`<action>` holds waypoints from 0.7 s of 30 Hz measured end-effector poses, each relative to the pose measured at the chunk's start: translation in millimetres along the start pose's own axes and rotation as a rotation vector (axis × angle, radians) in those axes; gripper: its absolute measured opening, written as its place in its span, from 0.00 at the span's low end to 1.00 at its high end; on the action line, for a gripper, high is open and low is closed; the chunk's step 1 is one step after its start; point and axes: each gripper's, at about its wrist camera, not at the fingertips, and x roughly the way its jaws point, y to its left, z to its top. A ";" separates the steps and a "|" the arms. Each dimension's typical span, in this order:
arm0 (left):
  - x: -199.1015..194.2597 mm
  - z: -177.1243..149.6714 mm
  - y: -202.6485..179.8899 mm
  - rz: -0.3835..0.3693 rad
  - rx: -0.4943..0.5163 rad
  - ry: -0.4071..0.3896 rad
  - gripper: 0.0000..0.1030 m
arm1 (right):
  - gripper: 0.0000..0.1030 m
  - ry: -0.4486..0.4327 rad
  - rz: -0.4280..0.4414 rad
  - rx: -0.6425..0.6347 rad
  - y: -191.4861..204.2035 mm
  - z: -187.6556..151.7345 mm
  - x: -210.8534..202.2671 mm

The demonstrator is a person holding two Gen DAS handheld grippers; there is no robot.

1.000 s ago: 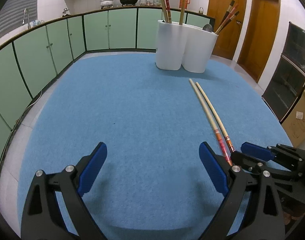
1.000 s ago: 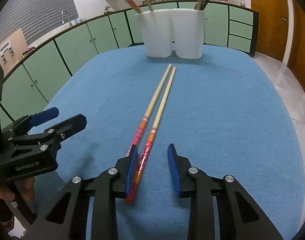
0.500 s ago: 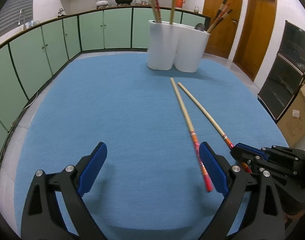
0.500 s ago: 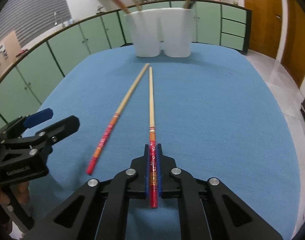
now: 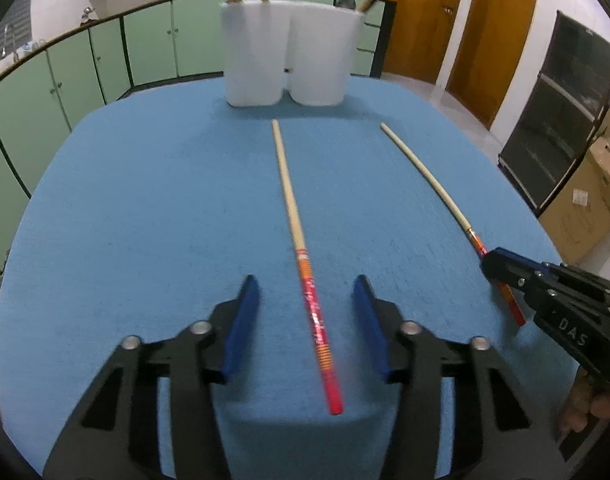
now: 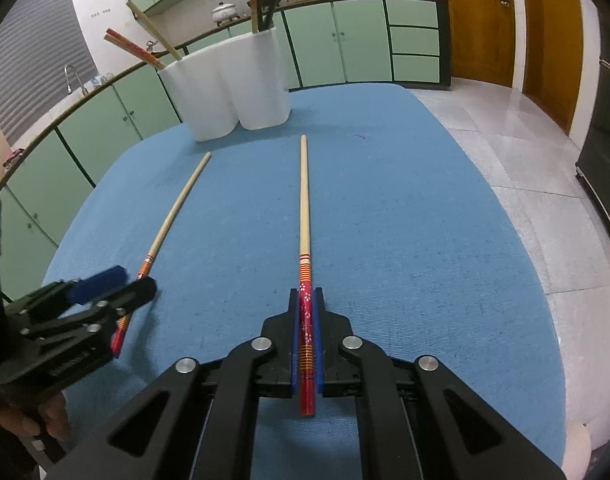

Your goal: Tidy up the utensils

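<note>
Since a second ago, right gripper (image 6: 307, 336) has clamped one chopstick (image 6: 303, 216) by its red end | left gripper (image 5: 307, 322), jaws wide, now straddles second chopstick (image 5: 293, 216) on blue mat (image 5: 145, 200) | white holder (image 5: 289, 56) beyond awaits both.

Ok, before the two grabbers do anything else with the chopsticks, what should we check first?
1. Right gripper shut on its chopstick: ok.
2. That grip sits on the red decorated end: ok.
3. Left gripper open, straddling the other chopstick: ok.
4. Left gripper already holding it: not ok, its fingers are apart from it.
5. White holder upright on the blue mat: ok.
6. Room inside the holder for two more: cannot tell.
</note>
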 end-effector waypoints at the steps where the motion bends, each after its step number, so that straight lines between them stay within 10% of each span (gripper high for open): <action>1: 0.7 0.3 -2.2 0.005 0.006 -0.001 0.41 | 0.06 -0.001 0.005 -0.003 0.4 -0.2 0.4; 6: 1.2 2.4 -3.2 0.024 0.005 0.002 0.07 | 0.06 0.000 0.033 -0.013 -0.9 -2.7 -1.5; 21: 3.8 13.3 18.2 0.084 -0.069 0.011 0.06 | 0.06 0.012 0.027 -0.022 19.4 12.0 16.2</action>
